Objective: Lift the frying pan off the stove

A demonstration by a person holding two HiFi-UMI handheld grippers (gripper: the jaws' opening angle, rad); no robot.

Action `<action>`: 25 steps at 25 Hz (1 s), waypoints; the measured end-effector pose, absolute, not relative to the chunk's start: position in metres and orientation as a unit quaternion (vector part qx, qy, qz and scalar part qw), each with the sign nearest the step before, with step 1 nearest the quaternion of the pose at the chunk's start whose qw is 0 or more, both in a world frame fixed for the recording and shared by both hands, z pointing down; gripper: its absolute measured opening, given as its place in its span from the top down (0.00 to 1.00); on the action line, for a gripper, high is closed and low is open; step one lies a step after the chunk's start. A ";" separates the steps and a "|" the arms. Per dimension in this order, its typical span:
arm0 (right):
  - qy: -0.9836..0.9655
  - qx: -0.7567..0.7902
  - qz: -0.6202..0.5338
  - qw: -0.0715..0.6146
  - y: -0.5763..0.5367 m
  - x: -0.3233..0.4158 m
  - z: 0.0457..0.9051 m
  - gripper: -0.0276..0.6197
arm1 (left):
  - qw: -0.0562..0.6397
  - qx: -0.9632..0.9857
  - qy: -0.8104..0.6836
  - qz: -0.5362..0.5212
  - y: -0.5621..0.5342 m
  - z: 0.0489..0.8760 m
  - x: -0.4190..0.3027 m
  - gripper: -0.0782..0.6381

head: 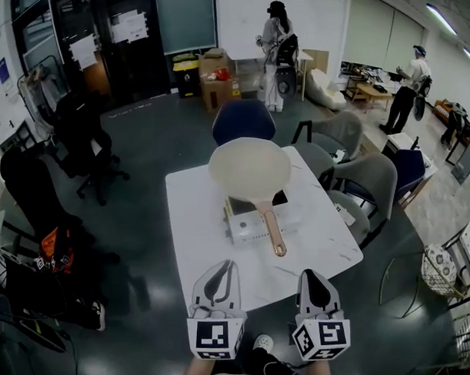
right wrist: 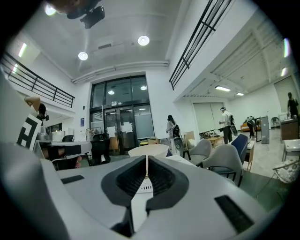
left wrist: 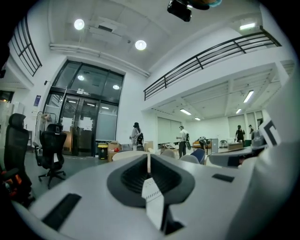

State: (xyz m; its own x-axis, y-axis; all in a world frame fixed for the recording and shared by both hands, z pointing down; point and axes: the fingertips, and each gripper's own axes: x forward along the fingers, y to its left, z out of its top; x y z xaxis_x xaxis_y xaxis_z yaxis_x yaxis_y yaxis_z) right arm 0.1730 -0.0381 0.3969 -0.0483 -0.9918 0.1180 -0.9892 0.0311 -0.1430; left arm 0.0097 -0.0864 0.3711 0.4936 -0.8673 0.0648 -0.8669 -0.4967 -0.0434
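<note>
With the left hand-held gripper and right hand-held gripper closed on nothing, we judge the rigid, bowl-heavy frying pan best gripped by its near-pointing handle.

Round ceiling lamps and strip lights wash the hall in even, cool light. The white tabletop glows bright against the dark, faintly glossy floor. Both gripper views bulge fisheye-style toward black corners, their near foreground soft.
</note>
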 end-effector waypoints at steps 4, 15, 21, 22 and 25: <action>0.734 -0.667 -0.126 0.022 -0.055 0.197 0.407 0.92 | -0.010 -0.850 0.526 -0.036 -0.097 0.376 0.027 0.85; 0.751 -0.639 -0.163 0.017 -0.080 0.216 0.429 0.92 | -0.027 -0.833 0.550 -0.061 -0.110 0.395 0.040 0.85; 0.754 -0.633 -0.172 0.005 -0.097 0.220 0.437 0.92 | -0.034 -0.833 0.548 -0.066 -0.128 0.403 0.049 0.85; 0.755 -0.632 -0.178 0.002 -0.102 0.221 0.440 0.92 | -0.035 -0.834 0.548 -0.065 -0.133 0.403 0.050 0.85; 0.753 -0.624 -0.210 0.000 -0.118 0.223 0.446 0.92 | -0.038 -0.836 0.544 -0.062 -0.149 0.402 0.054 0.85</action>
